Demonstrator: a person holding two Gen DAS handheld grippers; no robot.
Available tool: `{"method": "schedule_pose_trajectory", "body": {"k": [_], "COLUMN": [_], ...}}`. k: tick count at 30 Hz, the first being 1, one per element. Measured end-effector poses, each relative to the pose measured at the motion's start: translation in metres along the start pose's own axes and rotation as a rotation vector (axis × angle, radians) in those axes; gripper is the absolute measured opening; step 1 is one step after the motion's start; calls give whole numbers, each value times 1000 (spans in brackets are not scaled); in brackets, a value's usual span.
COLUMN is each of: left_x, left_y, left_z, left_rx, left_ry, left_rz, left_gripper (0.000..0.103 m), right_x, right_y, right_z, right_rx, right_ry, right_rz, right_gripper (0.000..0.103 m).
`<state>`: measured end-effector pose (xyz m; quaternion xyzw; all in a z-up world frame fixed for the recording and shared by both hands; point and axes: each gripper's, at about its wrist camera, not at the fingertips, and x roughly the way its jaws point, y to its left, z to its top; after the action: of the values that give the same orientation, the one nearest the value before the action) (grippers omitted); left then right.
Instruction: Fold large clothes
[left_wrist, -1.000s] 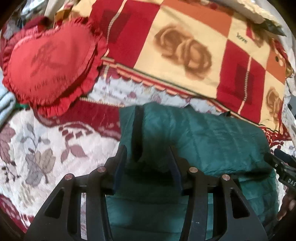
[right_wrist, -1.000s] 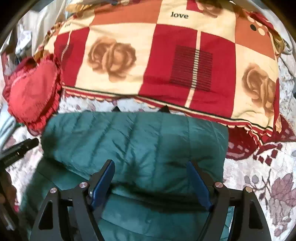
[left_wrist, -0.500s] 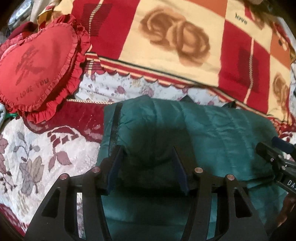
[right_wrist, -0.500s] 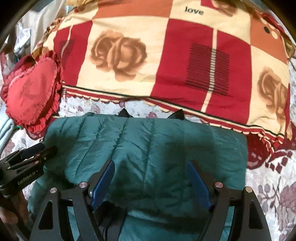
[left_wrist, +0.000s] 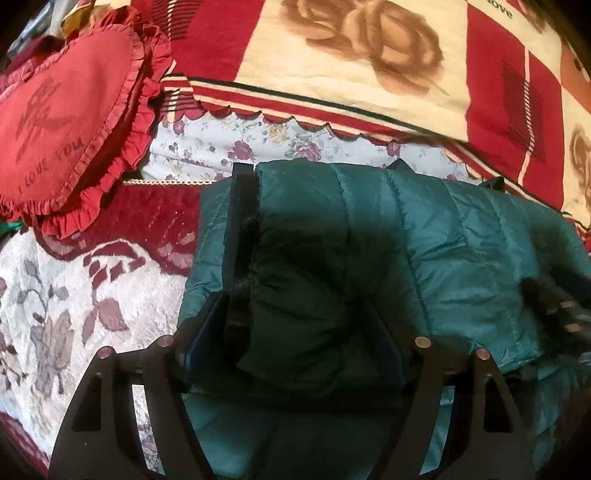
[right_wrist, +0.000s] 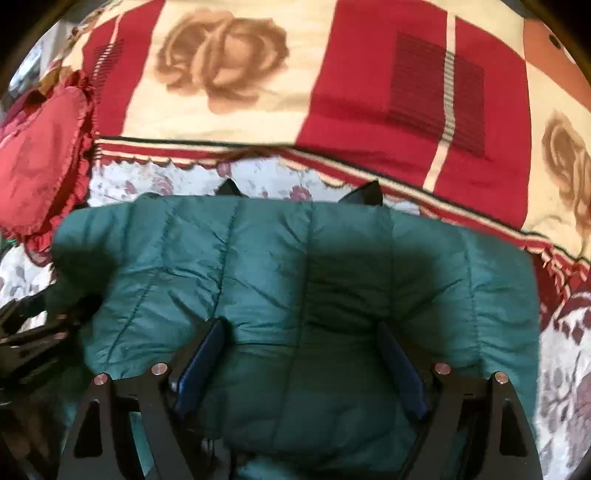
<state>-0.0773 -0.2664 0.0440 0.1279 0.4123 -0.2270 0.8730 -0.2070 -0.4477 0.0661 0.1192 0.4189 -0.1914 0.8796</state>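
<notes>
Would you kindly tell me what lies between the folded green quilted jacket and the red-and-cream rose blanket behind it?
A strip of pale floral bedspread separates the green quilted jacket from the rose blanket; both wrist views show it.

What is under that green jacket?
Under the green jacket lies a floral bedspread, showing around its edges. Whatever sits directly beneath the jacket's middle is covered.

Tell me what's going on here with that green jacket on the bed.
A person is folding a green puffer jacket on a bed covered by a floral bedspread, using a handheld gripper in each hand. The jacket lies doubled over. The left gripper is at its zipper edge and the right gripper over its middle; both are opening with the padded fabric between their fingers. A red heart pillow and a rose-patterned blanket lie beyond.
</notes>
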Motion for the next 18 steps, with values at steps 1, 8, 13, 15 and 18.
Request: {"method": "schedule_pose_trajectory", "body": {"k": [1,8,13,15,18], "left_x": [1,4,6,8,9], "left_y": [1,1,0,-1,-3], "left_z": [-1,0,0,0,0], "left_rx": [-4,-13,-19,-15,-6], "left_ry": [0,-3,1,1,0], "left_rz": [-5,-12,-19,-17,-5], "left_gripper": [76,78,80,81,82], "right_x": [-7,-27,8,16,14], "right_y": [-5,-69,-83,-84,-84], "right_z": [-2,-26,-35,-34,-30], "right_rx": [7,80,78,77,75], "right_ry": [-20,-77,1,9,31], "right_rz": [-2,-117,-127,-127,-131], "right_gripper": [82,82,82,82,82]}}
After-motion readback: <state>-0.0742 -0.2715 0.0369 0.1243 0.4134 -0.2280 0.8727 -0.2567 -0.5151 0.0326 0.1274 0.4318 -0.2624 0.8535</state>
